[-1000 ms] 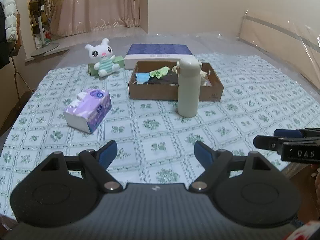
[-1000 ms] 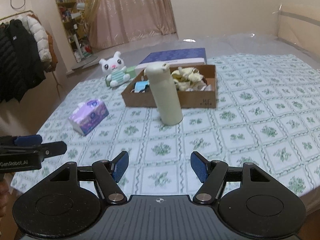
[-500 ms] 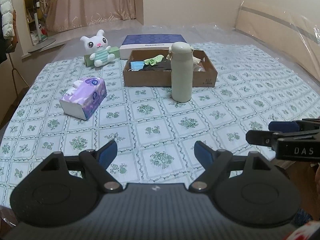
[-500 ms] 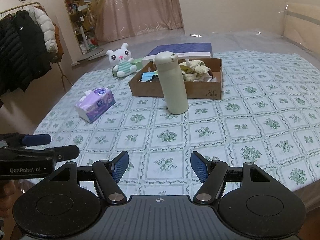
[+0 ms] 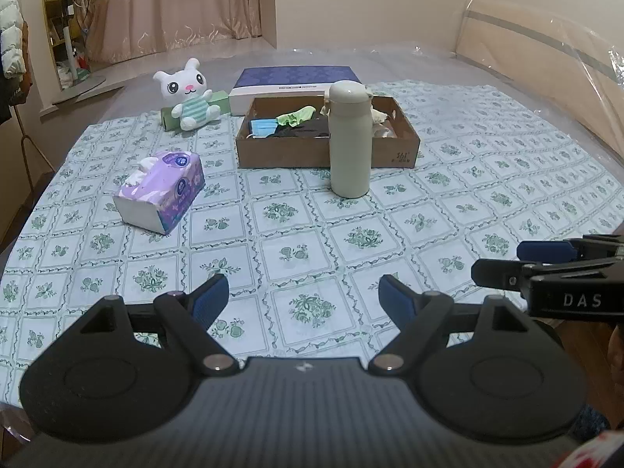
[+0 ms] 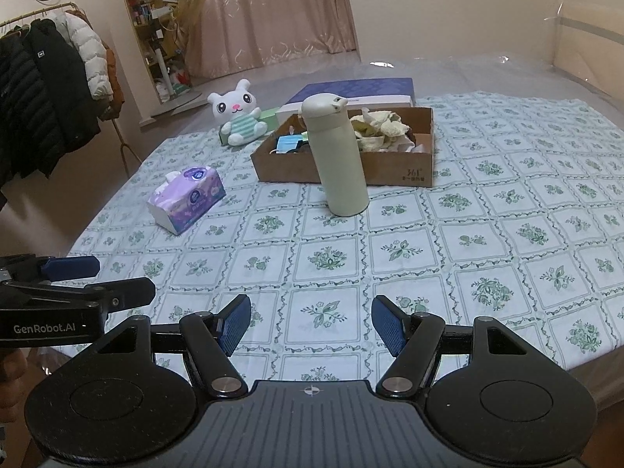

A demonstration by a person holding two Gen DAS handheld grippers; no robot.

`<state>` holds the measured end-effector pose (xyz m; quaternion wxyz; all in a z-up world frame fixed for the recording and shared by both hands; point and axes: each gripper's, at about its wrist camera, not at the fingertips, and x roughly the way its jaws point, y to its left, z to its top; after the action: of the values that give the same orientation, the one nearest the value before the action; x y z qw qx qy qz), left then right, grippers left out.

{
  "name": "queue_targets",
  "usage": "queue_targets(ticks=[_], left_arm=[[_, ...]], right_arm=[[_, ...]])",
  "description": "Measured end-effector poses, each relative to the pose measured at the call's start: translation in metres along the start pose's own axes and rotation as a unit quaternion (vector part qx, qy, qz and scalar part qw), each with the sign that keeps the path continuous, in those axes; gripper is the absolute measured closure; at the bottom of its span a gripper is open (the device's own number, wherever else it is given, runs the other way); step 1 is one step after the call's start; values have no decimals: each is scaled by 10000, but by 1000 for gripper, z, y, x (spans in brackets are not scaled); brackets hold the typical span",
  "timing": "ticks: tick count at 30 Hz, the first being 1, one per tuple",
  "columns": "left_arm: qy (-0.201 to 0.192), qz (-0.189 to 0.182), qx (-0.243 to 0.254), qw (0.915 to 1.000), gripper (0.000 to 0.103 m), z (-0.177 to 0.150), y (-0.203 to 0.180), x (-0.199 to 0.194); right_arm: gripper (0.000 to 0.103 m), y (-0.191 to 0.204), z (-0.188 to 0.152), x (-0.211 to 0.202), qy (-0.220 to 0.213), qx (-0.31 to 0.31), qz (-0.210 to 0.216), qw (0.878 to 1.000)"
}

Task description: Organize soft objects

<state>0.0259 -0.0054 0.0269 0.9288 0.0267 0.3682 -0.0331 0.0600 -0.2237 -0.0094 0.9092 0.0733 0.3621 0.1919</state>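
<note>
Upper left of frame: plush rabbit (image 5: 188, 98), probably light and squashy, best pinched at belly; both tongs (image 5: 303, 298) (image 6: 308, 321) released.

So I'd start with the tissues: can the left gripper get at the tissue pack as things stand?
Probably yes. The left gripper has its jaws open and empty, and only bare tablecloth lies between it and the tissue pack, ahead to its left. The bottle stands off to the right.
</note>
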Motion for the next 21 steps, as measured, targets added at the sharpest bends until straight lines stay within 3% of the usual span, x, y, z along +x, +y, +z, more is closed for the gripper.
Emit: queue_targets(ticks=[21], left_arm=[[17, -13, 3, 10000, 20, 0, 0, 3]], right_arm=[[35, 0, -2, 1, 27, 14, -2, 10000]])
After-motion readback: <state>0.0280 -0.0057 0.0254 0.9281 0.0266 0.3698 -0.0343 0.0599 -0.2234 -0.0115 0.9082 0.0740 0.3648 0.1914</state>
